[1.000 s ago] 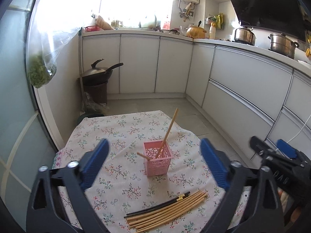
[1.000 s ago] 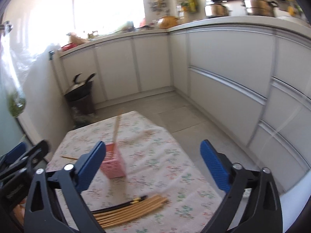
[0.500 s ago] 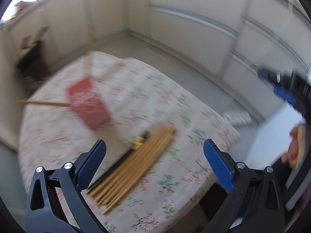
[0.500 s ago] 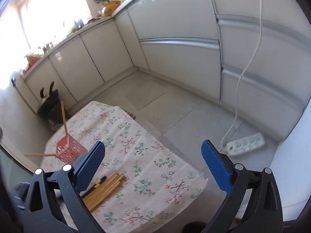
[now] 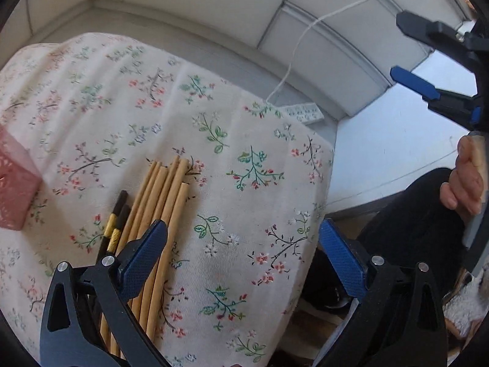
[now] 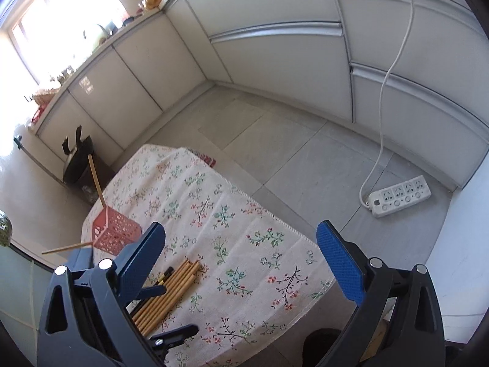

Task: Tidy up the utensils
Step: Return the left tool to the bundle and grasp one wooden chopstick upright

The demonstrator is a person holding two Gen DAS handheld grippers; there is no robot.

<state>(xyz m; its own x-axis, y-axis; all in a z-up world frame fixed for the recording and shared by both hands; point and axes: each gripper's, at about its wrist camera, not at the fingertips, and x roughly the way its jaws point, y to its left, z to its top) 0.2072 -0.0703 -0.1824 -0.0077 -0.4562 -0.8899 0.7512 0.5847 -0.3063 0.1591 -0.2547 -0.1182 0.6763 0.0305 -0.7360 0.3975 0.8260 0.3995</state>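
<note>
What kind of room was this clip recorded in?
Most likely a home kitchen: white base cabinets run under a countertop cluttered with cookware by the window, a wok sits in the corner, and chopsticks lie on a floral tablecloth.

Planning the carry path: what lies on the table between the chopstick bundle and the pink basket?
Only bare floral tablecloth lies between the chopstick bundle and the pink basket, as the right wrist view shows.

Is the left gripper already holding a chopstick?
No, the left gripper is open and empty, its fingers just above the bamboo chopsticks.
</note>
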